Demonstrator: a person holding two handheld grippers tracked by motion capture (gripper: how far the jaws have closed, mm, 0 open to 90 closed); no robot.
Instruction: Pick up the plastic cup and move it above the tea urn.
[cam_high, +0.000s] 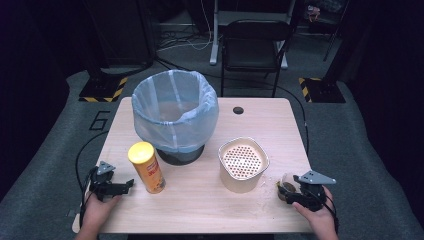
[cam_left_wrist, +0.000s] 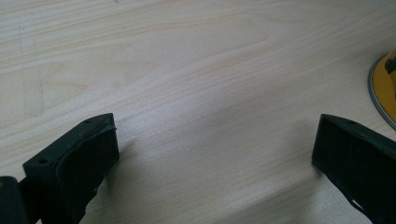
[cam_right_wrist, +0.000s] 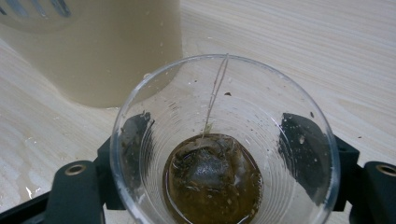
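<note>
The right hand-held gripper (cam_high: 295, 192) stands near the front right corner of the worktop (cam_high: 260, 122), and its two black jaws are clamped on a clear plastic cup (cam_right_wrist: 224, 140), one jaw on each side of the cup wall. In the right gripper view the cup is seen from above its rim: at the bottom lies a wet tea bag (cam_right_wrist: 208, 170) in a little brown liquid, and a thin string (cam_right_wrist: 215, 93) goes from the bag up along the inner wall to the rim. In the high view the cup (cam_high: 286, 186) is close to the right edge of the worktop, a little apart from a beige container with a perforated insert (cam_high: 243, 164), which stands right of the middle. Some small crumbs and wet spots (cam_high: 264, 186) lie on the wood between these two. The left hand-held gripper (cam_high: 120, 186) rests near the front left corner, its jaws are wide apart and there is nothing between them, only bare wood. Just beside it, toward the middle, stands a yellow chip can (cam_high: 147, 167) upright with its lid on. Behind the can, toward the far edge, stands a bin lined with a pale blue bag (cam_high: 175, 115), with the mouth open.
</note>
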